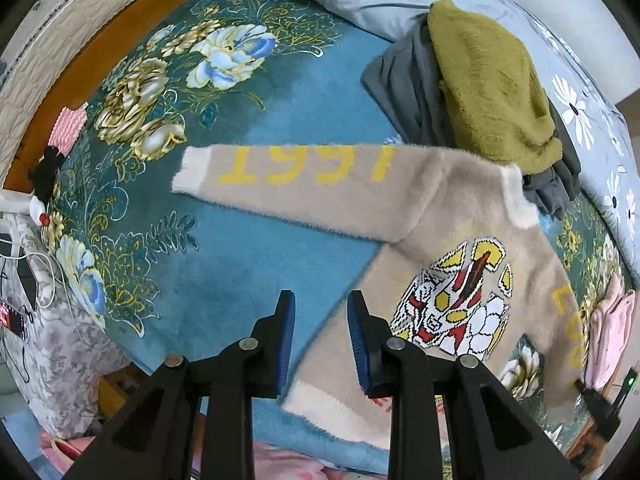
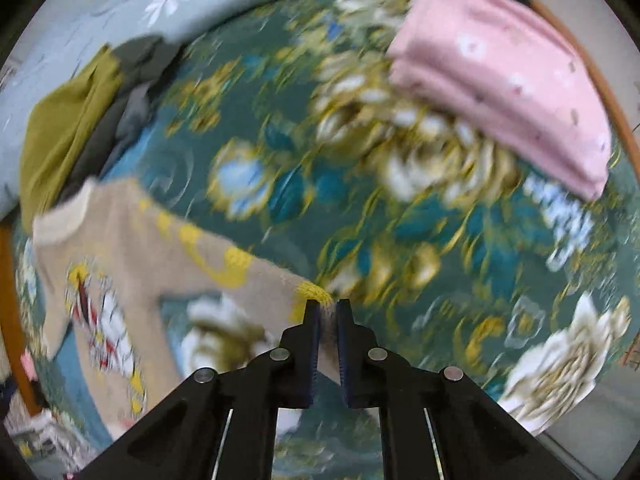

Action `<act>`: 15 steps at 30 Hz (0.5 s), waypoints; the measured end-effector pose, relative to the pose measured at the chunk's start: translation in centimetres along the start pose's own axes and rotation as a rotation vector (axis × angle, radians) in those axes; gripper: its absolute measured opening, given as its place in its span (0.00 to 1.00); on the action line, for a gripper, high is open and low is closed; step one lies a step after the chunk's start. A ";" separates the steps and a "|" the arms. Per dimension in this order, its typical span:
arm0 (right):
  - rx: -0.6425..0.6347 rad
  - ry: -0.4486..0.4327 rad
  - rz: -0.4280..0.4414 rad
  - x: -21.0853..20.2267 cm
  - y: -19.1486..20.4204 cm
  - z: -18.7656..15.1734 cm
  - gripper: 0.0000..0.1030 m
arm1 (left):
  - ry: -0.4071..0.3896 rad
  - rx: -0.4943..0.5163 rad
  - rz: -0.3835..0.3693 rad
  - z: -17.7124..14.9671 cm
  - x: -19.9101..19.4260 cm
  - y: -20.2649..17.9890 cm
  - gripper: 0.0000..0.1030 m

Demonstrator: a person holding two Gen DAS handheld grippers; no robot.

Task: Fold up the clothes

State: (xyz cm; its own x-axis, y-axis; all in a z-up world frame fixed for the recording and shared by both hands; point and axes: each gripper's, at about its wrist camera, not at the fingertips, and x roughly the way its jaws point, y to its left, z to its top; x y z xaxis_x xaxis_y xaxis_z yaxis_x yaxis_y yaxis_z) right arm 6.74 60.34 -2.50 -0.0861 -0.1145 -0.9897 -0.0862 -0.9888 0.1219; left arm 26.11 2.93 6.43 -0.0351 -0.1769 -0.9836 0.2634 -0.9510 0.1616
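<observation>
Fuzzy beige sweater lies flat; our right gripper pinches its sleeve, left gripper spread, empty.

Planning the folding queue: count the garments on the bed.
4, possibly more hidden. Beige sweater spread in front; olive sweater atop the grey garment behind it; pink folded garment at the far right.
</observation>
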 end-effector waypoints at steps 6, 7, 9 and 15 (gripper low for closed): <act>-0.025 -0.008 -0.048 0.2 0.6 5.0 0.12 | 0.013 -0.030 0.007 -0.1 0.1 0.8 0.31; -0.037 -0.007 -0.065 0.4 0.9 5.4 0.13 | 0.016 -0.036 0.006 -0.1 0.2 1.0 0.32; -0.052 -0.019 -0.096 0.2 1.2 6.3 0.13 | 0.021 -0.046 0.005 -0.3 0.3 1.3 0.32; 0.032 -0.143 -0.053 -3.1 1.5 5.2 0.14 | 0.053 -0.086 -0.003 -0.9 1.6 2.0 0.32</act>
State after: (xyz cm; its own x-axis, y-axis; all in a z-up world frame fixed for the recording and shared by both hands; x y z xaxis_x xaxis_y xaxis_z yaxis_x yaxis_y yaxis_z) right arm 1.69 59.71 1.12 -0.2210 -0.0448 -0.9742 -0.1254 -0.9894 0.0739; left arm 27.42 0.96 5.15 0.0146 -0.1586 -0.9872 0.3450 -0.9259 0.1539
